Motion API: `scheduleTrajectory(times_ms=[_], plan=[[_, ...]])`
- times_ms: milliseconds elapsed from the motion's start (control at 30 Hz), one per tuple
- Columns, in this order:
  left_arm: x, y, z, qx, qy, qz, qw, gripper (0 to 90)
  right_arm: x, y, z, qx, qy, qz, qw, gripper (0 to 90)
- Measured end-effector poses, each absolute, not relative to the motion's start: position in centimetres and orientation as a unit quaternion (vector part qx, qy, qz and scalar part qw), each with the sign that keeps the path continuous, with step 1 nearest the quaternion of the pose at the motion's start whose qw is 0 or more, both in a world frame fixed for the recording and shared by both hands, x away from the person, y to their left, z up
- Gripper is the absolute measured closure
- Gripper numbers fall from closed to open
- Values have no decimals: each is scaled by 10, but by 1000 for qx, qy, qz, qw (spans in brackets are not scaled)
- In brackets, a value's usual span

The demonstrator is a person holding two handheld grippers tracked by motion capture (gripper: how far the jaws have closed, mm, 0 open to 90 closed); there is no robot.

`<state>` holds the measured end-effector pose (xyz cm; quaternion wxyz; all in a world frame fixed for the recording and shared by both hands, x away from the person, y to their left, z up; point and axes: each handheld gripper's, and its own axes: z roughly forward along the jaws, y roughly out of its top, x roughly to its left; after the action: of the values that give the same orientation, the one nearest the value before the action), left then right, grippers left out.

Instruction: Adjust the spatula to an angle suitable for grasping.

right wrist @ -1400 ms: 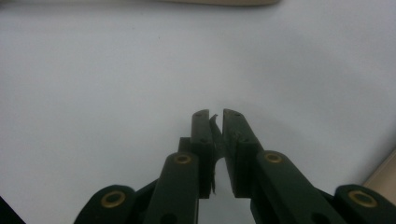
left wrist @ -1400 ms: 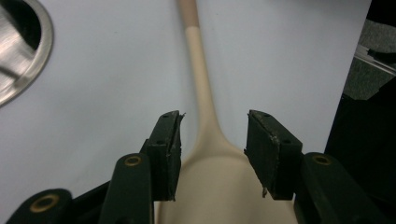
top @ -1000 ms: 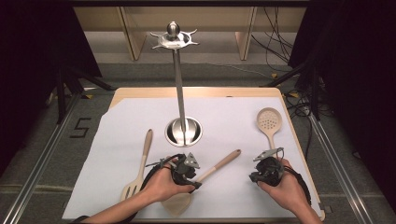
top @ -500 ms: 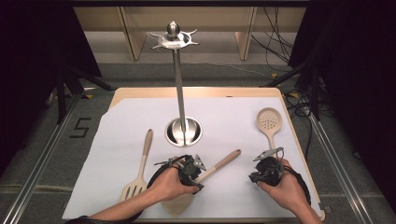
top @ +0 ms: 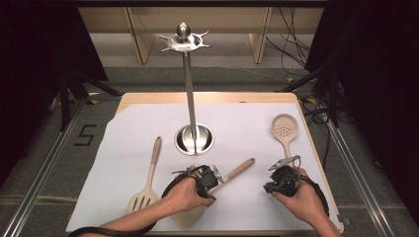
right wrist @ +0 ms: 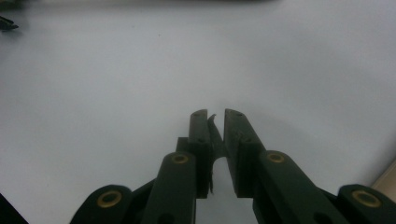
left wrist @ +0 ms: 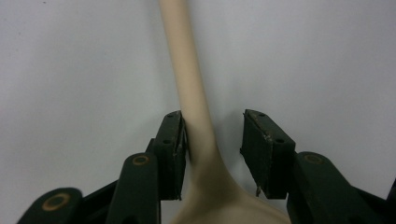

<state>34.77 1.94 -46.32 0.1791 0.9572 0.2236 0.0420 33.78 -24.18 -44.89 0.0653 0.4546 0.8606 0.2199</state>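
Observation:
A plain wooden spatula [top: 239,169] lies slantwise on the white sheet [top: 128,133], its blade under my left hand. My left gripper [top: 216,177] straddles the neck where handle meets blade. In the left gripper view the handle [left wrist: 180,56] runs up between the jaws of that gripper [left wrist: 214,113]. One pad [left wrist: 173,140] touches it and the other stands clear, and the jaws have just been closing. My right gripper [top: 274,183] rests low over the sheet at the front right. Its jaws [right wrist: 215,114] leave a narrow gap with nothing in it.
A tall metal utensil stand [top: 190,98] with a hooked crown rises from a round base [top: 194,139] mid-table. A slotted wooden turner [top: 148,173] lies left of my left hand. A round perforated wooden spoon [top: 284,129] lies just beyond the right gripper.
My left hand has edged a little to the right along the spatula toward its handle. The right hand has kept still.

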Motion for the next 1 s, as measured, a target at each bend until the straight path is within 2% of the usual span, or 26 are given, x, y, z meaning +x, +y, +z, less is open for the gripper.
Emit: scheduleTrajectory(times_ms=[100,200,433,533,1000], plan=[[348,18,-462,957,232,43,171,615,338,-242,-449,459,858,223,65,819],[349,17,-461,960,229,52,154,717,338,-243,-448,457,859,219,67,819],[350,16,-461,955,249,41,159,749,337,-244,-449,463,855,224,66,818],[348,17,-460,958,238,46,151,755,338,-246,-449,460,856,225,67,818],[344,35,-451,941,240,55,231,760,341,-249,-448,458,852,239,86,809]])
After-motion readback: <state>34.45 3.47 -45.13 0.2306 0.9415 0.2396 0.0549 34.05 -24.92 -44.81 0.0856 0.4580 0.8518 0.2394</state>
